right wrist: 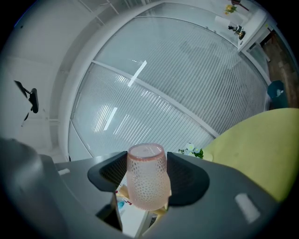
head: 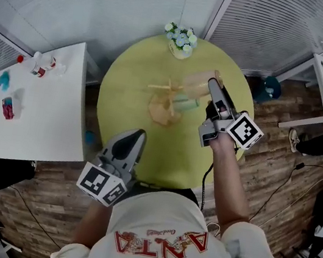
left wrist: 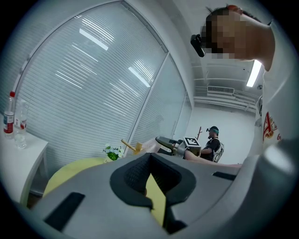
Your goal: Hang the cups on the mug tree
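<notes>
A wooden mug tree (head: 167,95) stands mid-table on the round yellow-green table (head: 125,88). A pale green cup (head: 184,104) sits against its right side. My right gripper (head: 209,88) is shut on a pink dimpled cup (right wrist: 145,177), held lying level just right of the tree's upper pegs; the same pink cup (head: 195,83) shows in the head view. My left gripper (head: 138,135) hangs over the table's near edge, jaws together and nothing in them. From the left gripper (left wrist: 149,161) view, a peg of the tree (left wrist: 128,145) shows beyond the jaws.
A small pot of flowers (head: 181,40) stands at the table's far edge. A white side table (head: 42,104) with bottles and small items is at the left. Blinds cover the windows behind. Another person (left wrist: 213,142) stands far back.
</notes>
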`<state>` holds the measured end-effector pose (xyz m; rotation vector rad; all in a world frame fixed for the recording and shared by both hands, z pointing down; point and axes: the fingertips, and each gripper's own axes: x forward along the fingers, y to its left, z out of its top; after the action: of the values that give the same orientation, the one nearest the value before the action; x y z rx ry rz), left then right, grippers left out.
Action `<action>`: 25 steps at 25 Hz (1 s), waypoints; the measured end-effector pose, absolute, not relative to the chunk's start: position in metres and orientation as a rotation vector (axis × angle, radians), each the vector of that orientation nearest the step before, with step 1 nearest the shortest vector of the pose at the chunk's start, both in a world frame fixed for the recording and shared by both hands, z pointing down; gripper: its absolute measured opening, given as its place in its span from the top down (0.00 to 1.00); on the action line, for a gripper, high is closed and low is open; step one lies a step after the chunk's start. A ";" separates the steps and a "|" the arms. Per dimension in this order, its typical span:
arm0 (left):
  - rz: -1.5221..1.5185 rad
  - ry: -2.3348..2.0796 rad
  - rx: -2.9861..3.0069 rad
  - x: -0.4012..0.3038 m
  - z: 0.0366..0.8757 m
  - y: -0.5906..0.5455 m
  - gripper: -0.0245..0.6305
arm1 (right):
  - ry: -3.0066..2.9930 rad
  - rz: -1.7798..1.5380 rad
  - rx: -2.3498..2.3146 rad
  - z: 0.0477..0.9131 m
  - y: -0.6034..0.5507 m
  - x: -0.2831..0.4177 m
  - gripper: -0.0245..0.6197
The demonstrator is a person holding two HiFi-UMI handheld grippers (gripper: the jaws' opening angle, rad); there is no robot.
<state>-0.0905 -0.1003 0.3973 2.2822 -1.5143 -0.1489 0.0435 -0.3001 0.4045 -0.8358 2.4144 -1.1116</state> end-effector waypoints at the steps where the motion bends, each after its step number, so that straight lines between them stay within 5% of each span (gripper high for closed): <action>1: -0.149 -1.515 2.281 -0.091 0.397 -0.101 0.95 | 2.416 -1.121 -0.829 0.406 -0.300 0.042 0.56; 20: -0.131 -1.502 2.291 -0.087 0.398 -0.107 0.95 | 2.422 -1.232 -0.748 0.425 -0.295 0.034 0.56; 25: -0.124 -1.497 2.295 -0.086 0.397 -0.109 0.95 | 2.496 -1.160 -0.777 0.424 -0.294 0.033 0.47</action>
<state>-0.0863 -0.1086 0.3974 2.2951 -1.4974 -0.1242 0.0329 -0.2940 0.4237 -0.7770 2.4960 -1.1604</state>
